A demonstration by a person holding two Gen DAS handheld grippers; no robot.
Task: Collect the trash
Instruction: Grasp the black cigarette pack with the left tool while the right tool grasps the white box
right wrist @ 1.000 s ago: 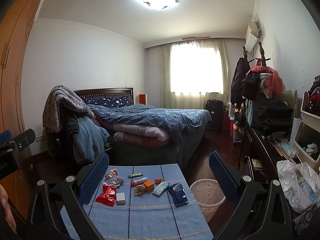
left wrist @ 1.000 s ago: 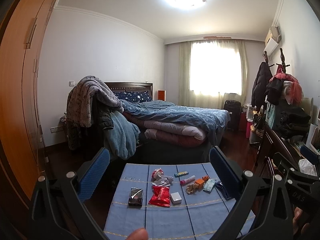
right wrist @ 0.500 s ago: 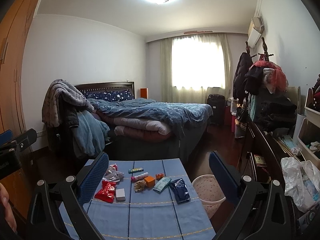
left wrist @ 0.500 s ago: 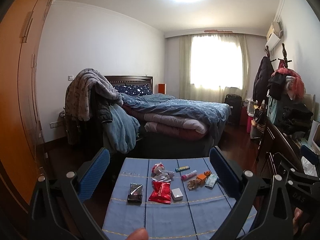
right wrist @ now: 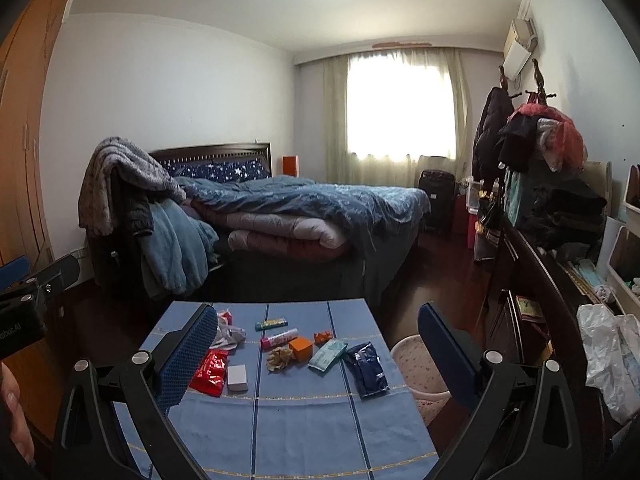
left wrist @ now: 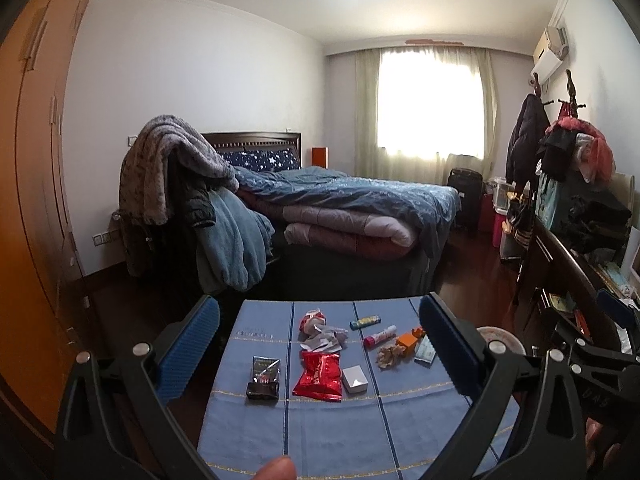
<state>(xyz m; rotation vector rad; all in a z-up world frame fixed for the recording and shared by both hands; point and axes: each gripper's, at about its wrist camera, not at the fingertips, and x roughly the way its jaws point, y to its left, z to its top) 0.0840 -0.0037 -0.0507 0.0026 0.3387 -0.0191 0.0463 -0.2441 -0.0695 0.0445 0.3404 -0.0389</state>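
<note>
Trash lies on a table under a blue cloth (left wrist: 328, 432). In the left wrist view I see a black packet (left wrist: 262, 376), a red wrapper (left wrist: 319, 376), a white box (left wrist: 355, 379), crumpled paper (left wrist: 320, 338) and a pink tube (left wrist: 379, 336). The right wrist view adds an orange box (right wrist: 301, 348), a teal tissue pack (right wrist: 327, 355) and a dark blue packet (right wrist: 366, 370). A pale waste bin (right wrist: 420, 368) stands right of the table. My left gripper (left wrist: 319, 308) and right gripper (right wrist: 318, 312) hover open above the table's near side, both empty.
A bed (right wrist: 304, 208) piled with quilts stands beyond the table, with clothes heaped on a chair (right wrist: 132, 208) at its left. A dark dresser (right wrist: 532, 280) with bags and clothes runs along the right wall. An orange wardrobe (left wrist: 32, 200) fills the left side.
Both views have tipped downward and edged toward the table, so the trash sits a little larger and the ceiling lamp has slid to the top edge. Both grippers stay open.
</note>
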